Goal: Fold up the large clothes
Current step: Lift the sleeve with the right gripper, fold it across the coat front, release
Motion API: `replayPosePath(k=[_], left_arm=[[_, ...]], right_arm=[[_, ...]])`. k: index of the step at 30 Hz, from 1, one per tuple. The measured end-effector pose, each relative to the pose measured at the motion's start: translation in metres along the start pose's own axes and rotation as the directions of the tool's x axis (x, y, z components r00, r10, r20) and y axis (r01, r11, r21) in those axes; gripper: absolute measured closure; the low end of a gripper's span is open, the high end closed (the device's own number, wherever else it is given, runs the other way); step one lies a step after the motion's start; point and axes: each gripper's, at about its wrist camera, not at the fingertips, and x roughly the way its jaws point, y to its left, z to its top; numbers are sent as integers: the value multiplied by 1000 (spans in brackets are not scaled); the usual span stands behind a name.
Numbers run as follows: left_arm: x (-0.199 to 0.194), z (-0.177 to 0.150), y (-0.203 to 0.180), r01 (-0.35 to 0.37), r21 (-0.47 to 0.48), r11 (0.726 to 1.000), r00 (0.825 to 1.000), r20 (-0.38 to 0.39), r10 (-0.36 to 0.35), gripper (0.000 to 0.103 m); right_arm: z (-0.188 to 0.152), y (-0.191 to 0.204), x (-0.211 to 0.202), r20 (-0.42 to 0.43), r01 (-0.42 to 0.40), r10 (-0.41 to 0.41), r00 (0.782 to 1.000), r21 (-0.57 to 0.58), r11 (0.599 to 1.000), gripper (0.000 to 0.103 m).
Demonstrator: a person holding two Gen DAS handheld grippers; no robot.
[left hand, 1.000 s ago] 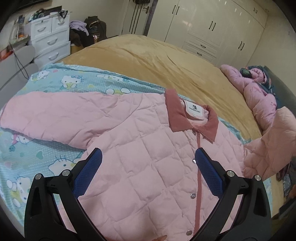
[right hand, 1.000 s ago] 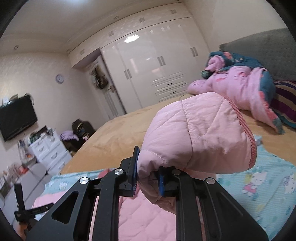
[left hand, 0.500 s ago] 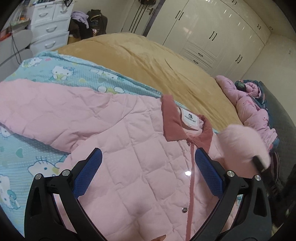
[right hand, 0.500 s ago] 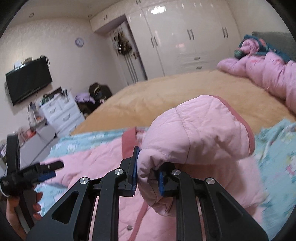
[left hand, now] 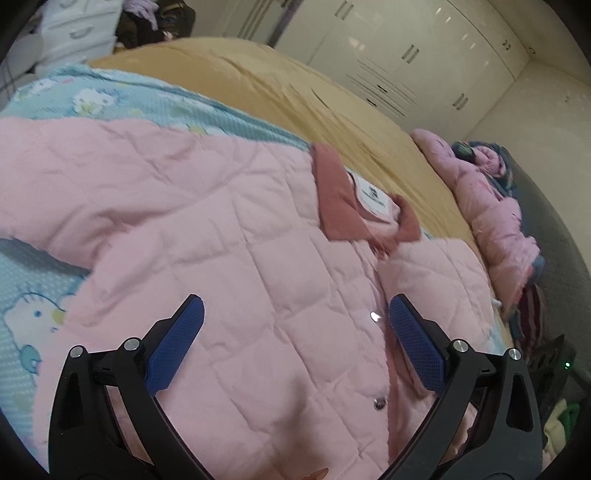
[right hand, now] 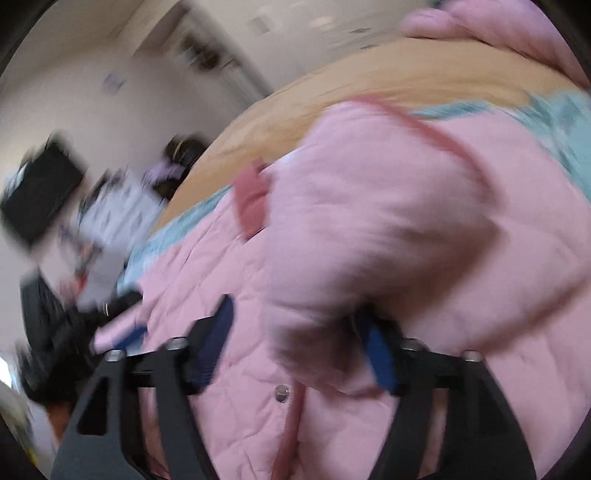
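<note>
A pink quilted jacket (left hand: pixel 229 258) with a dark pink collar (left hand: pixel 336 195) lies front up on the bed. Its one sleeve stretches out to the left (left hand: pixel 74 184). The other sleeve (left hand: pixel 436 273) lies folded over the jacket's right front. My left gripper (left hand: pixel 295 332) is open and empty, just above the jacket's front. In the blurred right wrist view my right gripper (right hand: pixel 299 332) is open, with the folded sleeve (right hand: pixel 399 236) lying loose between and over its fingers; the sleeve's end hides part of the right finger.
The jacket lies on a light blue cartoon-print sheet (left hand: pixel 110 99) over a tan bedspread (left hand: pixel 280 85). Another pink garment (left hand: pixel 491 206) is piled at the bed's right edge. White wardrobes (left hand: pixel 406 55) stand behind, white drawers (left hand: pixel 77 26) at the far left.
My right gripper carried the sleeve leftwards over the jacket's front, lowered it and opened its jaws. The left gripper moved closer to the jacket and stayed open.
</note>
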Motion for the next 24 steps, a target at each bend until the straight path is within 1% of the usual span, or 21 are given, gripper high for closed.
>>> replayPosePath(k=[1,2,3,4,5,7,9,11,12,13,15,16,18,20,21,22,24], left_arm=[[0,0,2,26,-6,1000,1000,-1,-26,9],[1,0,3,48,-12,999,999,-3,-48,9],[1,1,6,70,-21,997,998,-5,-70,9],[0,2,8,81,-29,996,997,-5,-81,9],[-2,4,10,98,-36,995,995,-1,-98,9],[-8,8,16,147,-64,987,989,14,-146,9],[-15,12,26,199,-114,973,980,42,-196,9],[-21,15,34,218,-151,964,975,71,-209,9],[-24,17,39,217,-162,963,975,82,-206,9],[-25,18,42,216,-167,962,975,87,-204,9],[-27,19,48,233,-180,956,971,97,-218,9],[-27,20,50,247,-193,950,968,99,-231,9],[-26,21,55,296,-228,927,954,106,-279,9],[-26,21,56,324,-240,915,946,110,-306,9],[-26,21,57,327,-241,914,945,110,-309,9],[-25,21,56,328,-241,913,944,109,-311,9],[-24,20,57,353,-252,901,936,103,-338,9]], right_arm=[[1,-8,-5,30,-12,10,1000,59,998,33],[3,-12,-7,50,-24,19,999,91,996,34],[7,-12,-6,50,-39,34,998,95,995,59],[11,-9,-6,42,-42,39,998,82,996,75],[14,-2,-10,56,-36,33,998,52,998,76],[15,26,-18,95,-20,27,995,-72,997,77],[10,57,-16,98,4,17,995,-208,978,78],[1,78,-10,74,-2,25,997,-301,954,78],[-5,85,-7,67,9,15,998,-343,939,78],[-16,100,-1,60,31,-7,998,-418,908,78],[-31,112,7,24,34,-26,999,-494,869,78],[-36,114,12,13,39,-38,999,-519,854,78],[-48,122,21,-16,32,-49,999,-571,821,78],[-60,126,29,-46,27,-69,997,-606,795,77],[-64,129,34,-64,23,-79,995,-619,785,77],[-71,133,39,-67,35,-102,993,-644,764,77],[-84,140,46,-75,45,-135,988,-694,719,75]])
